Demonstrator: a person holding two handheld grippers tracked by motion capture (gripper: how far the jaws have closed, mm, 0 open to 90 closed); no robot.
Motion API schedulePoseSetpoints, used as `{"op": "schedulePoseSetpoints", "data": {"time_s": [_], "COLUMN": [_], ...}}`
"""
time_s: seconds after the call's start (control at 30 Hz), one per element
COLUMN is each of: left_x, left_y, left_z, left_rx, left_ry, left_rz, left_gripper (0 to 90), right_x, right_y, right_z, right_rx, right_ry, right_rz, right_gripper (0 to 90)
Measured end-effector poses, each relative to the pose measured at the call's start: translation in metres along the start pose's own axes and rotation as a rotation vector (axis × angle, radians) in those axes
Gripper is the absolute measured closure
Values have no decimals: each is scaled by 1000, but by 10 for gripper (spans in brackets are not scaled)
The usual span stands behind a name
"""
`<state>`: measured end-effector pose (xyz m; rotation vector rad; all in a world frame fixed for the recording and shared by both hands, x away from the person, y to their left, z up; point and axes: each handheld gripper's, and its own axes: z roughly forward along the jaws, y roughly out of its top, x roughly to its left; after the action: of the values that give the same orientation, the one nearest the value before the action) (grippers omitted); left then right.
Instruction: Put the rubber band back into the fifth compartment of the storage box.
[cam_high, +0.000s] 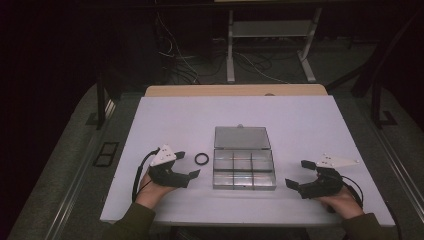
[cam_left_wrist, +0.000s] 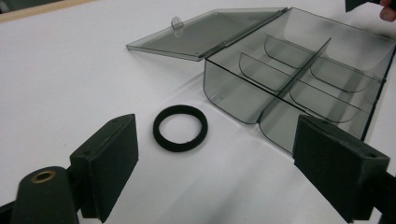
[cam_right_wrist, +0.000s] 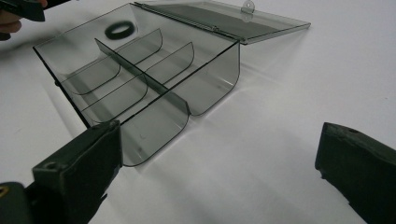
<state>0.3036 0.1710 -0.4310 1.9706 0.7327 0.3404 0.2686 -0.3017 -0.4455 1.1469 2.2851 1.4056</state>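
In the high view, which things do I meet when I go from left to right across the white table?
left tool → black ring → open clear compartment box → right tool

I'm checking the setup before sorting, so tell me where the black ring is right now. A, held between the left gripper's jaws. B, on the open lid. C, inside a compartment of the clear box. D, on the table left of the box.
D: the black ring lies flat on the white table, apart from the clear box, ahead of the open left gripper.
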Motion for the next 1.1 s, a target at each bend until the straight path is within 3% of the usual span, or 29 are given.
{"op": "schedulePoseSetpoints", "data": {"time_s": [0.2, 0.6, 1.1], "left_x": [8, 19, 35], "left_y": [2, 20, 37], "left_z": [5, 20, 37], "left_rx": [4, -2, -11], "left_ry": [21, 37, 42], "left_rz": [-23, -9, -18], "left_gripper": [188, 285, 383], "right_x": [0, 0, 0], "right_y": [0, 0, 0], "right_z": [0, 1, 1], "right_rx": [3, 5, 9], "right_ry": [-2, 0, -3], "right_rz": [-3, -1, 3], "right_gripper": [5, 5, 5]}}
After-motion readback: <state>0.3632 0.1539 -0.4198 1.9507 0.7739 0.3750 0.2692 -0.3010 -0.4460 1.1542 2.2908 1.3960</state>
